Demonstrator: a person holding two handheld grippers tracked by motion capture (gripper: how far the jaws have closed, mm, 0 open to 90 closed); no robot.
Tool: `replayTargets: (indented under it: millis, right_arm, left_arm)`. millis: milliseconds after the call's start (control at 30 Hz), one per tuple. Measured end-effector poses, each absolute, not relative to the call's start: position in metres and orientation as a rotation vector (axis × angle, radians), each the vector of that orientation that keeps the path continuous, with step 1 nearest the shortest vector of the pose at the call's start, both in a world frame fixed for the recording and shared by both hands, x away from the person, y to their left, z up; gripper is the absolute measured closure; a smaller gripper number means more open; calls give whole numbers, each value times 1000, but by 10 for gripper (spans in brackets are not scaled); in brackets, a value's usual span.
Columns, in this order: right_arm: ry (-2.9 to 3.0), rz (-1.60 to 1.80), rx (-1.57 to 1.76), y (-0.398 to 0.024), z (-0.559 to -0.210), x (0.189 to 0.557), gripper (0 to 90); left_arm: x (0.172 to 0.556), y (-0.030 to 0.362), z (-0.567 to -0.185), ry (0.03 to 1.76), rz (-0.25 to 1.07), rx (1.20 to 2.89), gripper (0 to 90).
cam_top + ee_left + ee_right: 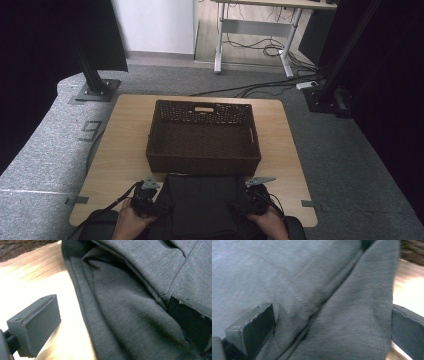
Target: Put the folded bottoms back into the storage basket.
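Observation:
A folded dark grey garment (pixel 202 200) lies on the wooden table (pixel 125 150) at its near edge, just in front of a brown woven basket (pixel 202 162). My left gripper (pixel 151 199) is at the garment's left side and my right gripper (pixel 254 197) at its right side, each held by a hand. In the left gripper view the gripper (pixel 112 315) stands open, one jaw over bare wood and the other on the garment (pixel 140 277). In the right gripper view the gripper (pixel 332 322) straddles a fold of the garment (pixel 299 272) with its jaws wide apart.
The basket holds nothing that I can see and fills the middle of the table. Bare wood lies on both sides of it. Beyond the table are grey carpet, black stand bases (pixel 95 90) and a desk frame with cables (pixel 260 47).

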State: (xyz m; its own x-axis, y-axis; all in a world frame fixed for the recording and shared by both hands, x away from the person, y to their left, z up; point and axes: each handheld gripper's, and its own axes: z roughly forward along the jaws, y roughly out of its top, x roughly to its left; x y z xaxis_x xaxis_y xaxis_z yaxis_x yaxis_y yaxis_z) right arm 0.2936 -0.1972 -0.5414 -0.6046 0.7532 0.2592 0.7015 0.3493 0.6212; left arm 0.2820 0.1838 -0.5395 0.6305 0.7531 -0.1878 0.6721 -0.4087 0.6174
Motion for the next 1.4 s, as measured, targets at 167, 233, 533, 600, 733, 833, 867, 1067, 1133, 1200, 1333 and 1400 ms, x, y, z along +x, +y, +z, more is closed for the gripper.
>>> replayTargets:
  millis: [167, 233, 533, 600, 733, 833, 867, 1067, 1133, 1200, 1333, 1400]
  right_arm:
    - [2587, 1143, 1316, -187, -540, 293, 50]
    - [2611, 1155, 1310, -184, -539, 294, 63]
    - [2632, 1146, 1301, -179, -537, 294, 166]
    - [2645, 1149, 1293, -178, -536, 294, 240]
    - [2665, 1173, 1293, -177, -536, 294, 334]
    - [2670, 1188, 1311, -178, -536, 295, 325]
    - [2671, 1194, 1316, -178, -536, 296, 317]
    - [2679, 1151, 1307, -164, -535, 296, 489]
    - [2697, 1133, 1321, -161, -534, 298, 581]
    - [2708, 1151, 1338, -162, -535, 299, 617]
    - [2675, 1204, 1329, -165, -534, 296, 664]
    - [2660, 1223, 1318, -166, -533, 295, 673]
  left_arm:
    - [288, 187, -536, 1080, -46, 2117, 11]
    - [289, 184, -537, 1077, -73, 2095, 9]
    - [285, 169, -538, 1045, -17, 2131, 39]
    - [282, 163, -538, 1017, 12, 2147, 101]
    - [280, 160, -537, 996, 13, 2159, 201]
    - [279, 159, -538, 993, 26, 2161, 195]
    - [278, 158, -538, 994, 29, 2157, 195]
    - [277, 151, -536, 991, 15, 2176, 328]
    - [279, 152, -535, 997, -21, 2170, 428]
    - [280, 153, -534, 1000, -55, 2160, 527]
    - [280, 153, -531, 993, -48, 2146, 624]
    - [280, 154, -530, 982, -40, 2137, 636]
